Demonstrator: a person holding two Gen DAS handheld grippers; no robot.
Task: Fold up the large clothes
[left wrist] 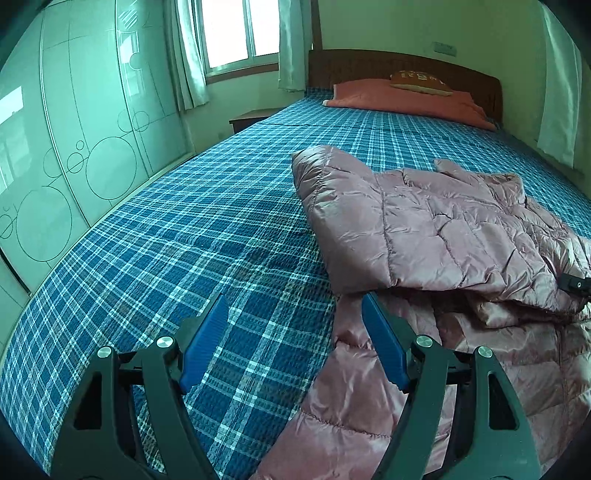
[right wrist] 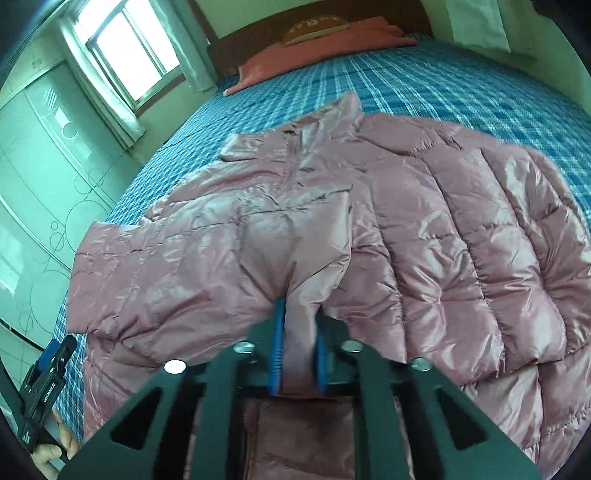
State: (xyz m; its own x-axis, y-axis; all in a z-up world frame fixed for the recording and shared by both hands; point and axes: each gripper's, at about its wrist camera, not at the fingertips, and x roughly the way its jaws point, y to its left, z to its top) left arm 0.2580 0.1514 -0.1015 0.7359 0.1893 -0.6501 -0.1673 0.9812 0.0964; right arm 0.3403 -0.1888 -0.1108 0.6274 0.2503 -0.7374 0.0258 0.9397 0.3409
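A shiny pink quilted down jacket (left wrist: 436, 229) lies partly folded on a bed with a blue plaid sheet (left wrist: 184, 240). My left gripper (left wrist: 295, 306) is open and empty, low over the sheet beside the jacket's left edge, its right finger over the fabric. My right gripper (right wrist: 298, 317) is shut on a bunched fold of the jacket (right wrist: 369, 221) at its near edge. The left gripper also shows in the right wrist view (right wrist: 51, 365) at the far left, held by a hand. A bit of the right gripper (left wrist: 576, 282) shows at the jacket's right edge.
A pink blanket (left wrist: 402, 99) and a brown pillow (left wrist: 421, 79) lie at the wooden headboard (left wrist: 369, 62). A glass wardrobe (left wrist: 66, 140) runs along the left of the bed. A window (left wrist: 236, 33) with curtains and a small side table (left wrist: 251, 118) stand at the back.
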